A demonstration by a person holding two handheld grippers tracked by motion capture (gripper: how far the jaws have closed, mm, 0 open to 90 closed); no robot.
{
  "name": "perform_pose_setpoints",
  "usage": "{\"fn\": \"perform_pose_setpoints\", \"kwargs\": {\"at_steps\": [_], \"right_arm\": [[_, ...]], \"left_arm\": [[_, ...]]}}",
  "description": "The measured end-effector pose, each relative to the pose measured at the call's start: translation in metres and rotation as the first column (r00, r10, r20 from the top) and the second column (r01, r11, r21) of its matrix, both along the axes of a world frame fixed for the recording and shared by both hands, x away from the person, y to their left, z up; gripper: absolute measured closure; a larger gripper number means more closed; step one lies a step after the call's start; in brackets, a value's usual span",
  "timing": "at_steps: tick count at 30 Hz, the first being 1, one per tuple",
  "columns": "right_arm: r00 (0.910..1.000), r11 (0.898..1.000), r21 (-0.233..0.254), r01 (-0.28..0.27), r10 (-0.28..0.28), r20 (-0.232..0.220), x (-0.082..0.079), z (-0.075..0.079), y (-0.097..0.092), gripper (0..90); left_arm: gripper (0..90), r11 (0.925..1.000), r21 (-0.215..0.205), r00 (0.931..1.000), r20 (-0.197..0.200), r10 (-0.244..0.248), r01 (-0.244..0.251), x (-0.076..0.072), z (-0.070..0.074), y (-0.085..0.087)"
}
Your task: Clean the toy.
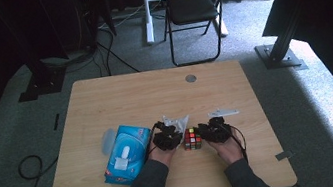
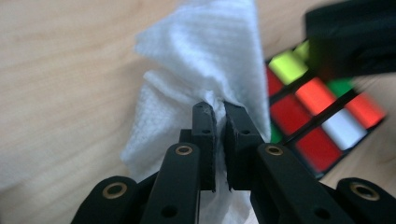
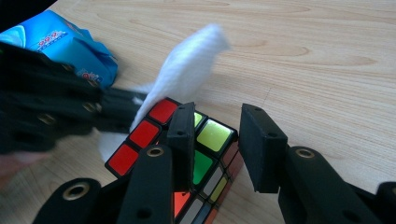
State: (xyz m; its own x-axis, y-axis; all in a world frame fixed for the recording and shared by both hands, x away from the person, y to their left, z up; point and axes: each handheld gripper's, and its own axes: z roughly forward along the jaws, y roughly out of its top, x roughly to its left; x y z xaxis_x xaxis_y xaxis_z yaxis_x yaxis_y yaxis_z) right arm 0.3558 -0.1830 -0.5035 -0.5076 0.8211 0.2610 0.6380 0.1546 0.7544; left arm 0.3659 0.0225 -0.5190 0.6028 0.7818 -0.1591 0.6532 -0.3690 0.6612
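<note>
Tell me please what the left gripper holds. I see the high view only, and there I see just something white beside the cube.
Observer: The left gripper is shut on a tissue, pinching a fold of it between its jaws.
Operator: Does it touch the cube?
Observer: In the right gripper view the tissue rises right behind the red side of the cube and seems to rest against it.
Operator: And the right gripper?
Observer: The right gripper has its jaws closed on the cube, one on each side of the green face.
</note>
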Motion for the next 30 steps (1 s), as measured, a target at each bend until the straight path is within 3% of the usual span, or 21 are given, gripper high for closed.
{"fn": "perform_pose_setpoints", "kwargs": {"at_steps": [4,12,15,23,30], "right_arm": [[1.0,1.0,0.0,0.0,0.0,0.0,0.0,0.0,0.0,66.4],[1.0,1.0,0.001,0.0,0.0,0.001,0.0,0.0,0.0,66.4],[1.0,1.0,0.003,-0.001,0.001,0.002,0.0,0.0,0.0,66.4],[1.0,1.0,0.005,-0.001,0.001,0.001,0.0,-0.001,-0.001,66.4],[1.0,1.0,0.008,-0.003,0.003,0.001,0.0,-0.001,0.0,67.4]], "left_arm": [[84.5,0.9999,0.013,0.9998,-0.021,0.002,-0.002,0.001,-0.014,-0.001],[83.5,0.9999,0.015,0.9997,-0.025,-0.002,0.002,0.002,-0.012,0.0],[83.2,1.0,0.008,0.9998,-0.02,-0.003,0.003,0.001,-0.01,0.0],[82.3,0.9966,-0.082,0.9993,0.037,-0.005,0.008,-0.005,0.018,0.008],[82.1,0.9973,-0.067,0.9983,0.052,-0.025,0.029,-0.013,0.02,0.006]]}}
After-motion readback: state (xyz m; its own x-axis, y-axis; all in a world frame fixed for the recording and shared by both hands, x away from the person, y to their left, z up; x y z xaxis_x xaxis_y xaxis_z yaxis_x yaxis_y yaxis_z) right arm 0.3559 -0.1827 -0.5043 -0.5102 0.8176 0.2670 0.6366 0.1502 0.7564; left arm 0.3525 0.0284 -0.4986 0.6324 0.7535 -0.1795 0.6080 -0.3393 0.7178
